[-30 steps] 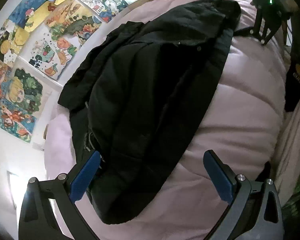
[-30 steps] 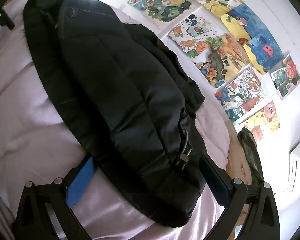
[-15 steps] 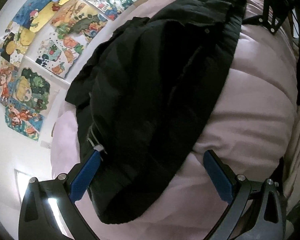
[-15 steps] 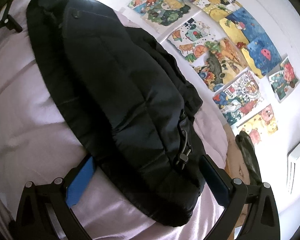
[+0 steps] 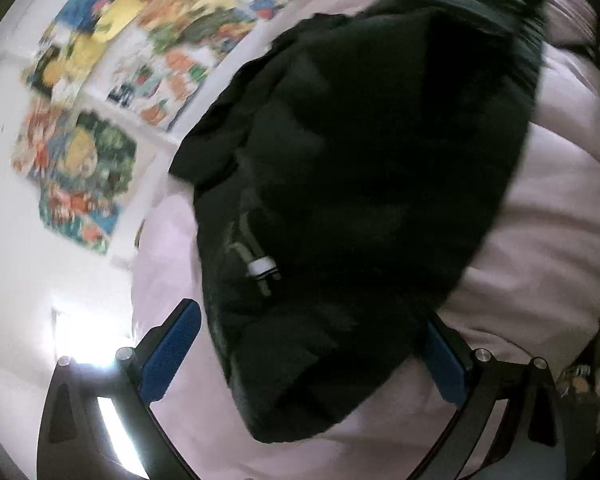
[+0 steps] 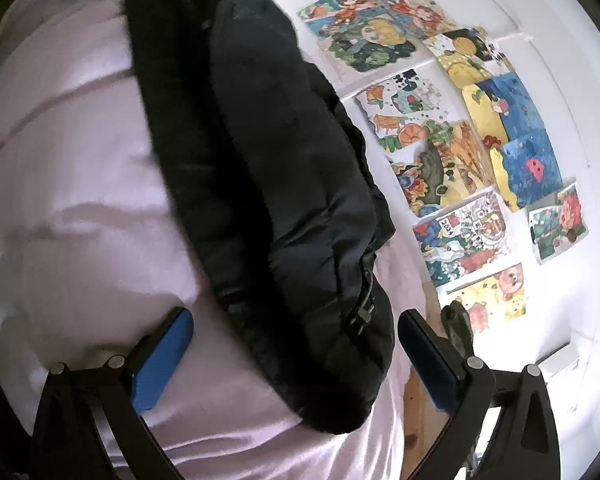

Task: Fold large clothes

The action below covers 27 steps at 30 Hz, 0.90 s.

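A black padded jacket [image 5: 360,184] lies folded lengthwise on a pale pink quilt [image 5: 548,216]. It also shows in the right wrist view [image 6: 268,184]. My left gripper [image 5: 308,356] is open above one end of the jacket, its blue pads [image 5: 170,356] either side of that end. A white cord stopper [image 5: 262,266] lies on the fabric there. My right gripper [image 6: 296,352] is open above the other end, where a black buckle [image 6: 364,312] hangs. Neither gripper holds anything.
Colourful drawings [image 6: 460,152] are stuck on the white wall beside the bed, also in the left wrist view [image 5: 112,92]. A wooden bed edge [image 6: 420,420] and a dark green object [image 6: 458,324] sit by the wall. The quilt [image 6: 80,200] stretches beside the jacket.
Both grippers have moved in closer over the jacket's ends, so each end now sits between the open fingers. The jacket itself lies as before.
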### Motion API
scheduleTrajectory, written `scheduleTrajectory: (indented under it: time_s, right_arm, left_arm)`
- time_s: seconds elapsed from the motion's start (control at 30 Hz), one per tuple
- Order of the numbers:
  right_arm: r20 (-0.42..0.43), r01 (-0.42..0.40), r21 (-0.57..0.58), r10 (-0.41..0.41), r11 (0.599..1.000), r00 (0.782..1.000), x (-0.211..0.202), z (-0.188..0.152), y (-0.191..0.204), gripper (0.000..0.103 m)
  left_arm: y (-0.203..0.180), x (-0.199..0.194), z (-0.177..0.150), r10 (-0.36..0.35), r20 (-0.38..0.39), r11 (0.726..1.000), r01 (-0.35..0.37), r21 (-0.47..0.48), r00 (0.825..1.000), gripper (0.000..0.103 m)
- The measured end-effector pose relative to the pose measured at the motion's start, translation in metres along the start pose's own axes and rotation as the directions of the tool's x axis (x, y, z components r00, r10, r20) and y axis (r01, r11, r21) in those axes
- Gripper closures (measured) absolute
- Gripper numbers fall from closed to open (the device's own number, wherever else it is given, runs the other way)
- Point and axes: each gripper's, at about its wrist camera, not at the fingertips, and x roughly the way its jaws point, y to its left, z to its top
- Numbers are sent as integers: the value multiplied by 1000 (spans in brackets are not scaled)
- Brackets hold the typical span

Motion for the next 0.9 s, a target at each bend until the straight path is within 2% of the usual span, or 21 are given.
scheduleTrajectory:
  time_s: [0.07, 0.2, 0.3, 0.4, 0.53, 0.6, 0.73, 0.8, 0.87, 0.9]
  right_arm:
    - [-21, 2, -2, -3, 1000, 1000, 7, 0, -2, 0]
    - [-60, 67, 5, -67, 998, 996, 13, 0, -10, 0]
    - [-98, 55, 73, -48, 996, 994, 18, -6, -20, 0]
    - [-86, 61, 67, -55, 996, 995, 14, -7, -17, 0]
    - [-63, 89, 24, -87, 996, 994, 11, -4, -12, 3]
    - [-68, 98, 26, -96, 995, 993, 13, -3, -14, 12]
    - [-76, 97, 52, -93, 994, 993, 15, -2, -20, 56]
    - [-77, 91, 57, -86, 994, 993, 17, -3, -20, 64]
    - [-78, 91, 49, -87, 995, 993, 18, -2, -17, 76]
    - [-74, 91, 49, -87, 995, 993, 17, -1, -16, 80]
  left_arm:
    - [9, 3, 1, -8, -16, 999, 8, -39, 1000, 1]
    - [35, 2, 5, 43, -33, 989, -47, -138, 999, 2]
    - [51, -5, 8, 11, -19, 973, -15, -229, 1000, 2]
    - [48, -15, 12, 38, 0, 978, -37, -207, 999, 3]
    - [45, -20, 14, 22, 23, 982, -18, -188, 999, 17]
    - [46, -20, 14, 14, 28, 982, -9, -189, 999, 20]
    - [46, -19, 15, 27, 38, 985, -20, -169, 999, 29]
    - [40, -19, 19, 58, 31, 988, -53, -144, 998, 33]
    - [34, -19, 21, 52, 23, 989, -49, -136, 998, 46]
    - [32, -19, 22, 52, 21, 989, -49, -137, 998, 49]
